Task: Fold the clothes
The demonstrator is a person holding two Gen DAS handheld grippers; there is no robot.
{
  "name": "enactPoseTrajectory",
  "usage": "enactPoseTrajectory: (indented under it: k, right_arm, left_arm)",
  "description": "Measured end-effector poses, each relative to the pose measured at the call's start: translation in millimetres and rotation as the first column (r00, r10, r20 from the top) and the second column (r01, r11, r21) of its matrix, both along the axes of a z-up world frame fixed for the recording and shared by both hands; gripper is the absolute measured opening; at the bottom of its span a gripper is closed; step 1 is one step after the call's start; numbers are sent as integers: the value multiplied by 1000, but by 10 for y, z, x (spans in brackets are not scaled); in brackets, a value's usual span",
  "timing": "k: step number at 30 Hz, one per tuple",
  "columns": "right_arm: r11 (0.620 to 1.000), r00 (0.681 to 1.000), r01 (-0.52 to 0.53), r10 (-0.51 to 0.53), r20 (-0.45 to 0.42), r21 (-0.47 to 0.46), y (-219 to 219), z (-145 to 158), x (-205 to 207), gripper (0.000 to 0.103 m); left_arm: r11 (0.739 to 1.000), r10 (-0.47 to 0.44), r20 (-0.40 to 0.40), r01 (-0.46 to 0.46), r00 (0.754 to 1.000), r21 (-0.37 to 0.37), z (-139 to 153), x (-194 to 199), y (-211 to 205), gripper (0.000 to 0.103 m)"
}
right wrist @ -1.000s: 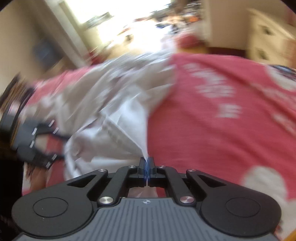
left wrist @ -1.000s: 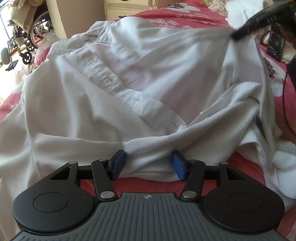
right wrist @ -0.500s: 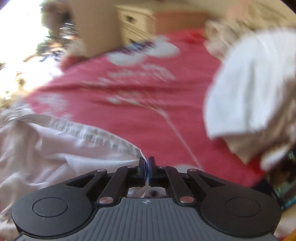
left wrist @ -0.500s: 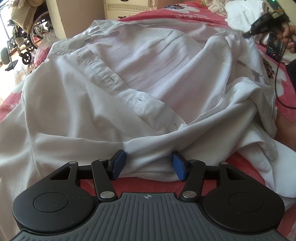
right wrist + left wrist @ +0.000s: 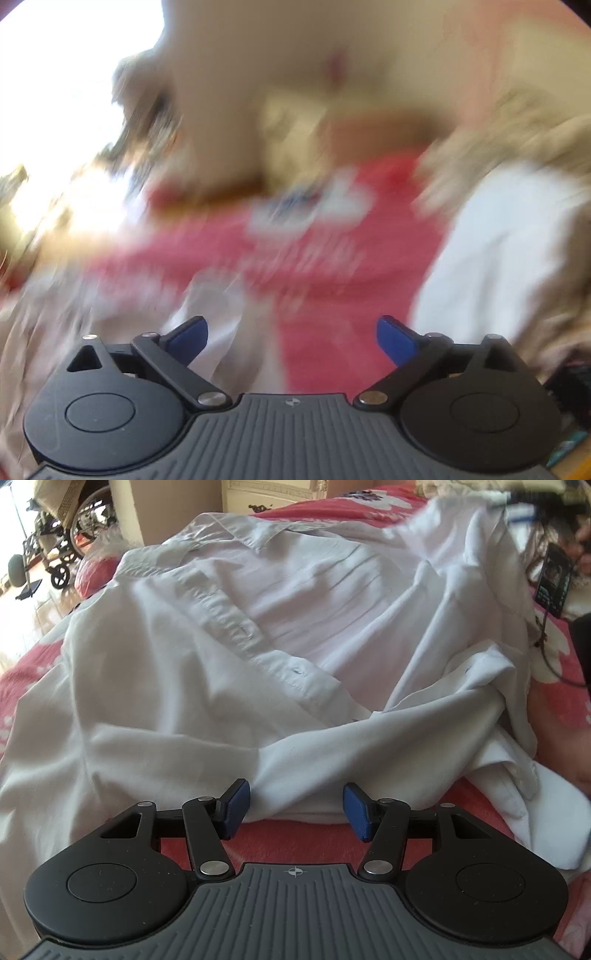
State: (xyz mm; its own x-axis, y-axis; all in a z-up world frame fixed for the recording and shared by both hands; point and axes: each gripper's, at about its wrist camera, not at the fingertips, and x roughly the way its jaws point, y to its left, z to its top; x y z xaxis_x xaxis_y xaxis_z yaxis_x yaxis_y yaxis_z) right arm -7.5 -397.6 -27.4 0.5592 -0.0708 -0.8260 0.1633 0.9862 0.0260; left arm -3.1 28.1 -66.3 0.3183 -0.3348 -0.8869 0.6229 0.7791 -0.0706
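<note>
A white button-up shirt (image 5: 280, 635) lies spread on a red floral bedspread (image 5: 29, 664), collar at the far end, its right side folded inward in loose creases. My left gripper (image 5: 295, 806) is open at the near hem, blue pads on either side of a fold of cloth without clamping it. In the blurred right wrist view, my right gripper (image 5: 291, 338) stands wide open above the red bedspread (image 5: 332, 295), with nothing between its fingers. A blurred strip of the shirt (image 5: 221, 325) lies just ahead of its left finger.
A pile of white cloth (image 5: 509, 258) sits at the right. A dark phone-like device (image 5: 554, 579) with cables lies at the bed's right edge. A cream dresser (image 5: 273, 494) stands beyond the bed. A wheelchair (image 5: 55, 546) is at the far left on the floor.
My right gripper, shut on the shirt's edge, has opened and let the cloth go while swinging upward. The shirt's right side now lies folded in. The left gripper has not moved.
</note>
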Motion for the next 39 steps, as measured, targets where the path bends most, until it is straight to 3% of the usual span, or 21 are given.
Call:
enactPoseTrajectory:
  k: [2, 3, 4, 6, 8, 11, 13, 15, 16, 17, 20, 22, 24, 25, 26, 27, 30, 35, 39]
  right_arm:
    - [974, 981, -134, 104, -163, -181, 247, -222, 68, 90]
    - [944, 968, -211, 166, -186, -254, 385, -260, 35, 89]
    - [904, 954, -286, 237, -185, -317, 526, -261, -27, 89]
    - [859, 931, -363, 346, -114, -361, 707, -131, -144, 90]
    - [875, 916, -382, 401, 2, -297, 745, 88, -197, 92]
    - [912, 907, -393, 406, 116, -121, 748, 358, -107, 94]
    - [894, 886, -447, 439, 150, 24, 856, 426, -3, 93]
    - [823, 833, -552, 537, 130, 134, 1116, 374, 108, 88]
    - [770, 790, -612, 604, 105, 177, 1297, 322, 136, 78]
    - [711, 738, -668, 670, 76, 218, 1482, 250, 156, 68]
    - [565, 582, -762, 812, -46, 317, 1900, -56, 145, 63]
    - [514, 501, -769, 854, -141, 379, 2057, -221, 28, 63]
    - [487, 436, -774, 873, -217, 405, 2151, -357, -53, 60]
    - [472, 405, -782, 881, -243, 406, 2181, -417, -87, 44]
    - [456, 374, -791, 888, -268, 409, 2211, -477, -120, 16]
    - [432, 348, -795, 900, -265, 426, 2233, -481, -144, 7]
    - [346, 282, -794, 938, -201, 500, 2294, -378, -201, 5]
    - [197, 231, -771, 973, -22, 606, 2537, -82, -281, 6]
    - [100, 198, -750, 977, 78, 654, 2807, -44, -358, 6]
  left_arm:
    - [1000, 16, -13, -17, 1000, -10, 42, -2, 52, 56]
    - [1000, 24, -20, -25, 999, -14, 65, -3, 77, 56]
    - [999, 31, -28, -31, 999, -21, 90, -9, 102, 56]
    - [998, 41, -38, -43, 998, -35, 142, -28, 150, 56]
    - [997, 54, -46, -56, 997, -49, 186, -41, 197, 56]
    - [994, 81, -58, -85, 995, -72, 227, -36, 249, 56]
    - [991, 98, -56, -103, 994, -88, 255, -34, 262, 56]
    - [987, 115, -54, -121, 992, -105, 282, -31, 275, 56]
    - [985, 123, -56, -129, 991, -114, 293, -31, 278, 56]
    - [983, 129, -61, -136, 990, -125, 302, -32, 277, 56]
    - [979, 129, -72, -138, 989, -148, 315, -54, 261, 56]
    - [979, 117, -84, -129, 990, -160, 302, -69, 249, 56]
    - [978, 102, -97, -118, 990, -171, 278, -81, 236, 56]
    - [978, 100, -103, -116, 990, -172, 261, -78, 232, 56]
    - [978, 100, -107, -118, 989, -172, 246, -73, 231, 56]
    - [978, 103, -111, -121, 988, -171, 233, -65, 236, 56]
    - [972, 136, -119, -155, 984, -176, 235, -31, 302, 56]
    - [960, 162, -131, -187, 978, -208, 268, 34, 332, 56]
    - [950, 178, -141, -208, 974, -234, 293, 87, 343, 56]
